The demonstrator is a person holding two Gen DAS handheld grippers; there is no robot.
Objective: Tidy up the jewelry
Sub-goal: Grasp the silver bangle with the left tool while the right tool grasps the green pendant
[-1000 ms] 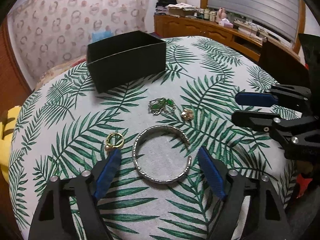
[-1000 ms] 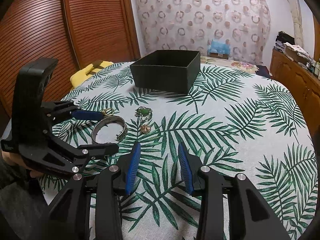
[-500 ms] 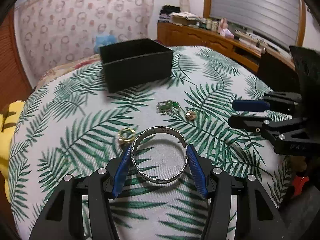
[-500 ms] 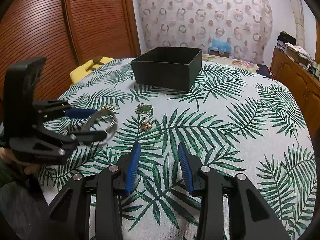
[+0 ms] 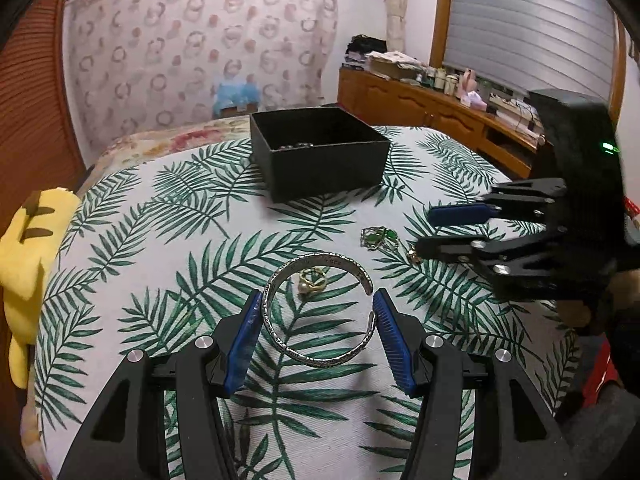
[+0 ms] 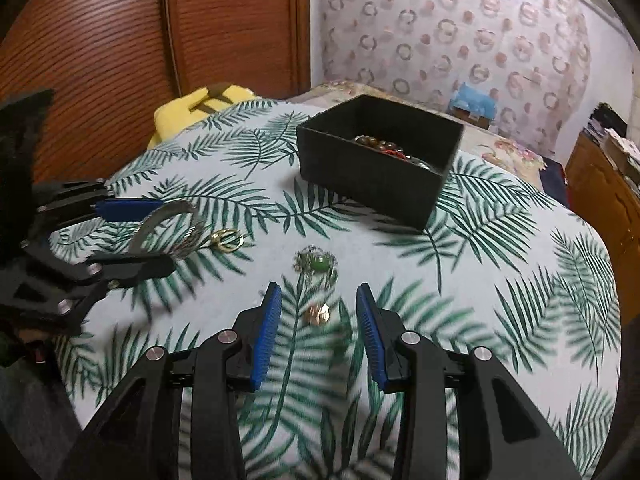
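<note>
My left gripper (image 5: 318, 296) is shut on a silver open bangle (image 5: 316, 258), its blue pads pressing both sides, and the bangle hangs a little above the leaf-print tablecloth (image 5: 180, 240). A gold ring (image 5: 312, 279) lies on the cloth beneath it. In the right wrist view the left gripper (image 6: 164, 236) holds the bangle (image 6: 160, 216) at the left. My right gripper (image 6: 318, 296) is open, hovering over a small gold piece (image 6: 318, 314), with a green pendant (image 6: 316, 262) just beyond. The black box (image 6: 372, 176) at the back holds beads (image 6: 378, 145).
A yellow plush toy (image 5: 28, 248) sits at the table's left edge. A wooden sideboard (image 5: 420, 108) with clutter runs along the right wall, and a wooden slatted door (image 6: 100, 60) stands behind the table. The right gripper (image 5: 426, 231) hangs close to the pendant (image 5: 378, 237).
The left jaws closed on the bangle and lifted it off the cloth, toward the box. The right gripper moved forward over the small gold piece and pendant.
</note>
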